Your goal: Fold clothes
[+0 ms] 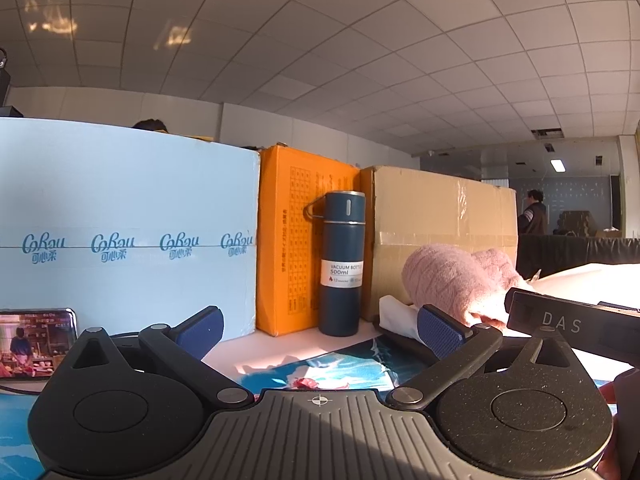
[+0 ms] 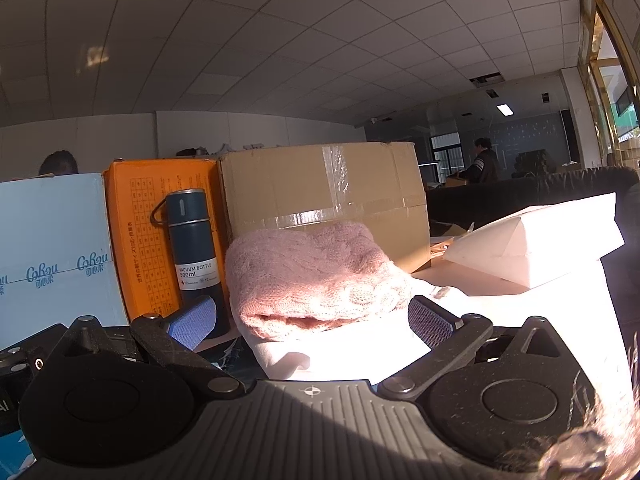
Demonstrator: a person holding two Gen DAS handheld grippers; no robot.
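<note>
both claws are hovering low over the counter [image 1: 256, 350] with nothing in their grip. the left claw [image 1: 320, 330] is standing wide open, its blue textured pads [image 1: 440, 334] well apart over a blue printed mat [image 1: 320, 368]. the right claw [image 2: 310, 322] is likewise gaping wide, its pads either side of a folded pink knitted sweater [image 2: 316, 276], which is lying just ahead of it and untouched on a white folded cloth [image 2: 340, 356] in bright sunlight. behind the sweater, along the counter's far edge, a brown taped cardboard box [image 2: 324, 188], an orange printed carton [image 2: 140, 232] and a pale blue tissue carton [image 2: 52, 240] are standing in a row, with a dark blue cylindrical vacuum bottle [image 2: 194, 244] upright in front of the orange carton. a phone showing video [image 1: 38, 342] is leaning near the counter's left edge.
</note>
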